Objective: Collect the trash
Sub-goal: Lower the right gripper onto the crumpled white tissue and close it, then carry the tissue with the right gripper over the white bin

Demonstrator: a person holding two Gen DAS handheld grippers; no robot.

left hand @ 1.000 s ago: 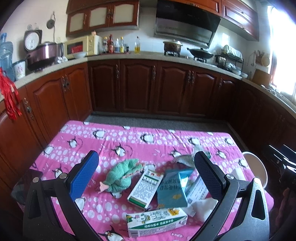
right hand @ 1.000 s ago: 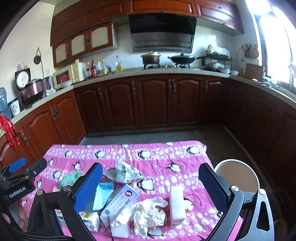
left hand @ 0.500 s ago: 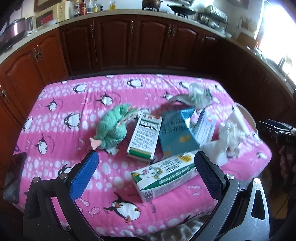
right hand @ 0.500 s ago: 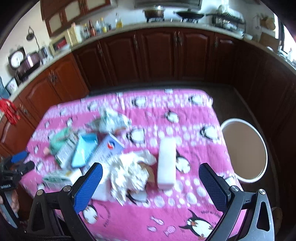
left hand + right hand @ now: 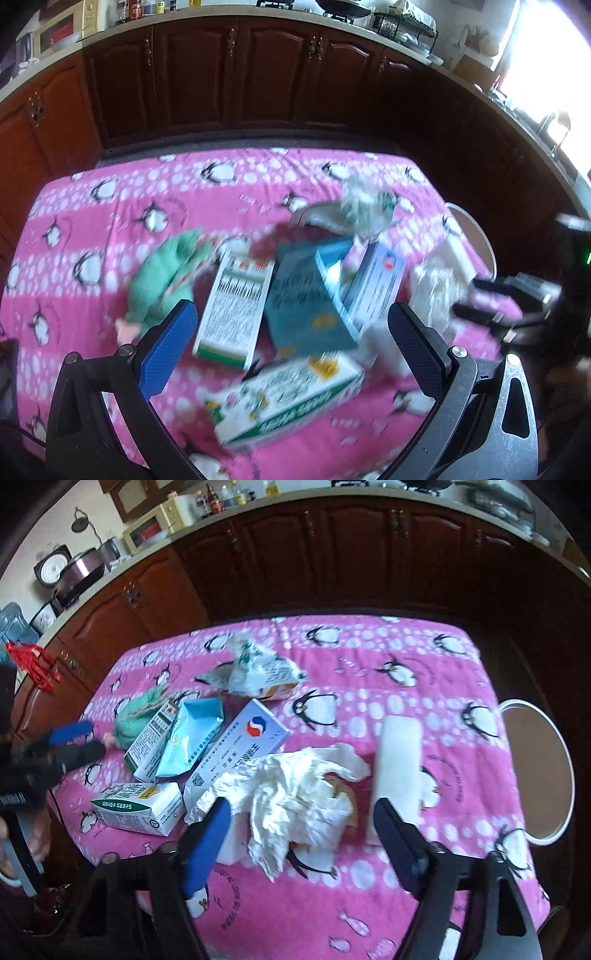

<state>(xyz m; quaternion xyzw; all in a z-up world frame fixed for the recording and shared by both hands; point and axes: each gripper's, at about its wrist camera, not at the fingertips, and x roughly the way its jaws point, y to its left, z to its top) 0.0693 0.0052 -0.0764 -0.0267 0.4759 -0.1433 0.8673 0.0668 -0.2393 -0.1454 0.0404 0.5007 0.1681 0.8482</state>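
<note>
Trash lies on a pink penguin cloth (image 5: 388,646): a crumpled white tissue (image 5: 295,797), a white block (image 5: 399,760), a white-and-blue box (image 5: 240,749), a blue carton (image 5: 192,738), a green-and-white box (image 5: 149,738), a milk carton (image 5: 138,806) and a crumpled plastic bag (image 5: 255,670). My right gripper (image 5: 303,843) is open, just above the tissue. My left gripper (image 5: 291,336) is open above the cartons; the milk carton (image 5: 284,398) and blue carton (image 5: 306,299) lie between its fingers. The left view is blurred.
A green cloth toy (image 5: 136,716) lies at the pile's left edge. A round white-rimmed bin (image 5: 535,768) stands beside the table on the right. Dark wooden kitchen cabinets (image 5: 332,554) run behind the table.
Both grippers have tilted down and come closer to the table. The right one now hangs over the tissue, the left one over the cartons. Nothing on the cloth has moved.
</note>
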